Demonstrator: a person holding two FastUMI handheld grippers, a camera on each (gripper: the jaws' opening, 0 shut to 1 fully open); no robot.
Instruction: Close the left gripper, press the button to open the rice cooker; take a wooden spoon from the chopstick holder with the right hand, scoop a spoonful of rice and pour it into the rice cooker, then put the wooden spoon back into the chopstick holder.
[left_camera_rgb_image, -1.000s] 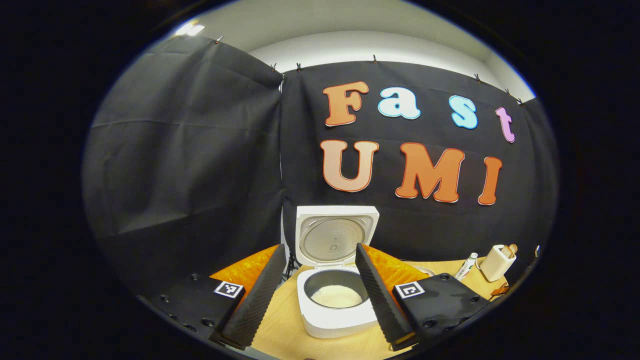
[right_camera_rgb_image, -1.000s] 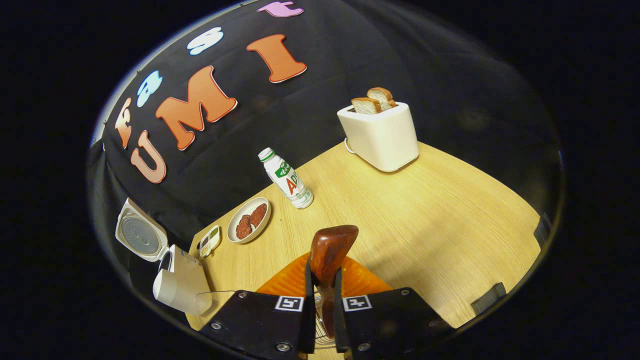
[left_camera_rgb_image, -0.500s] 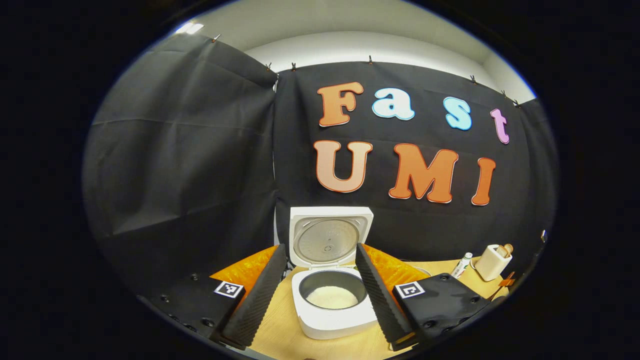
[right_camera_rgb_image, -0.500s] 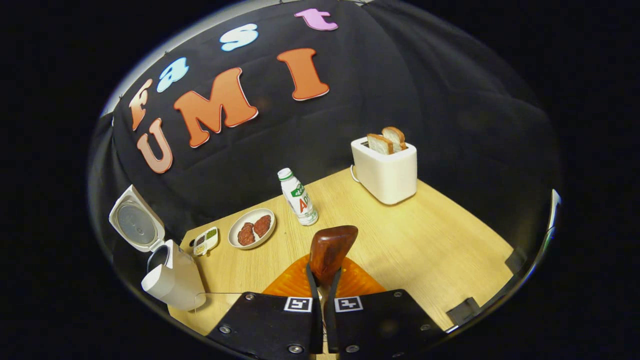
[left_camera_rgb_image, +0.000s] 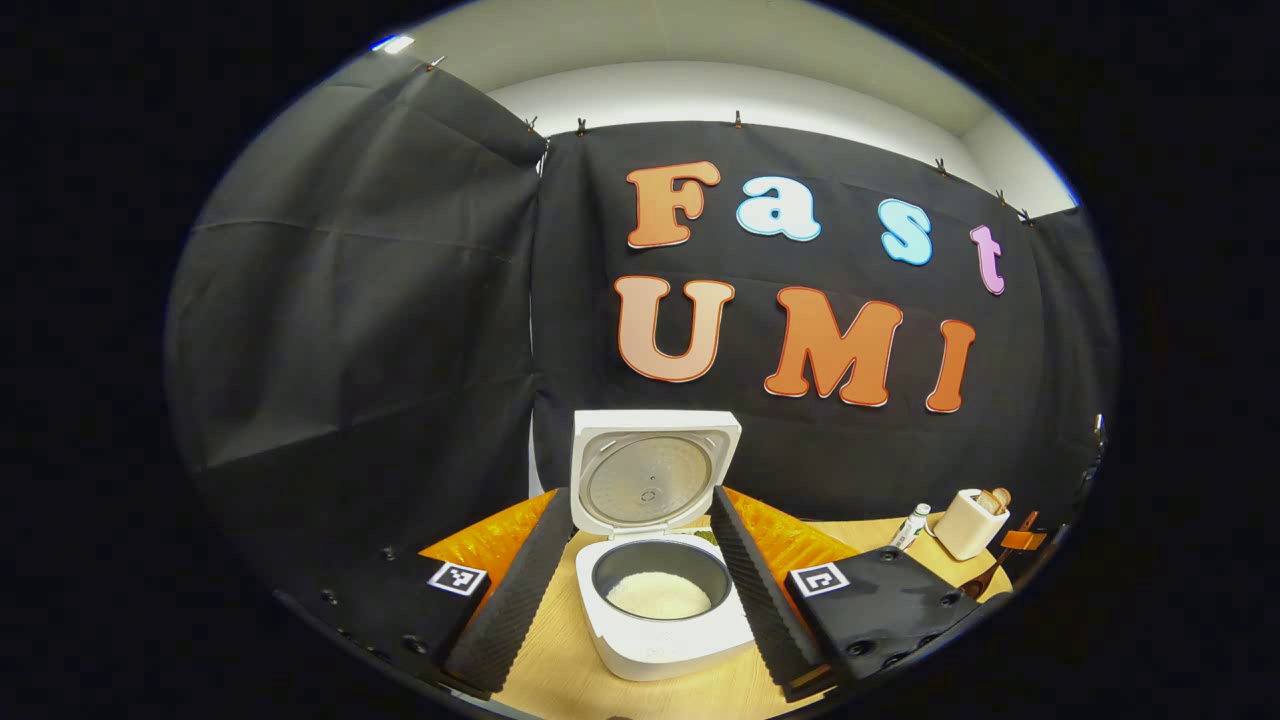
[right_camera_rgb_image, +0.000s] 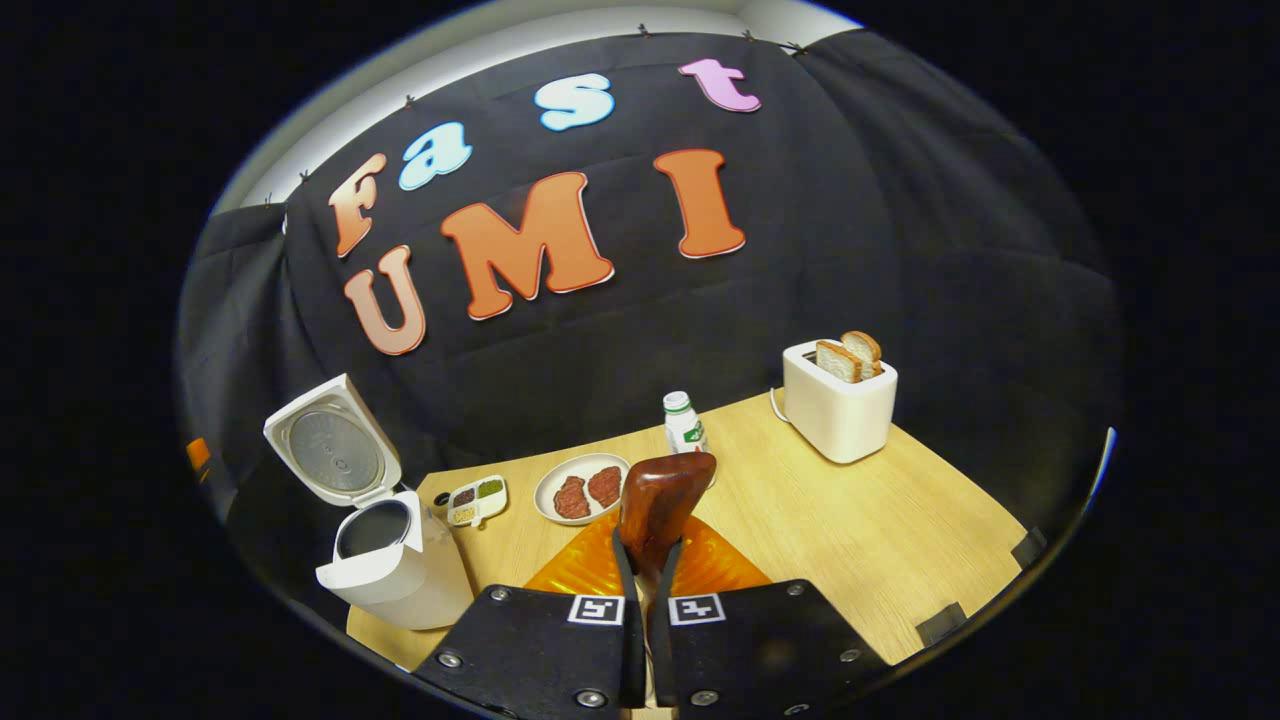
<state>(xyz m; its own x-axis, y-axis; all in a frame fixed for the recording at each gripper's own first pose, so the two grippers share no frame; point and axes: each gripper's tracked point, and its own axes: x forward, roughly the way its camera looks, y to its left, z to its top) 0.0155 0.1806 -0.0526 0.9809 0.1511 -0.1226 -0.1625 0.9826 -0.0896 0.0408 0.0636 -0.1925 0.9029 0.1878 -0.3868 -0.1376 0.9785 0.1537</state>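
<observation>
Gripping wooden spoon (right_camera_rgb_image: 660, 500) tight between both fingers of right claw (right_camera_rgb_image: 645, 590), bowl end up, above desk (right_camera_rgb_image: 850, 530). Left claw (left_camera_rgb_image: 640, 590) spread wide, holding nothing, framing rice cooker (left_camera_rgb_image: 660, 610): lid up, white rice (left_camera_rgb_image: 658, 595) inside pot.

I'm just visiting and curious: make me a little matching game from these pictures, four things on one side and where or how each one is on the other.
Things:
1. rice cooker
2. wooden spoon
3. toaster
4. round plate

States:
a. holds two slices of bread
b. lid standing open, white rice inside
c. carries two dark patties
d. clamped between the right gripper's fingers

Pairs: 1-b, 2-d, 3-a, 4-c
</observation>
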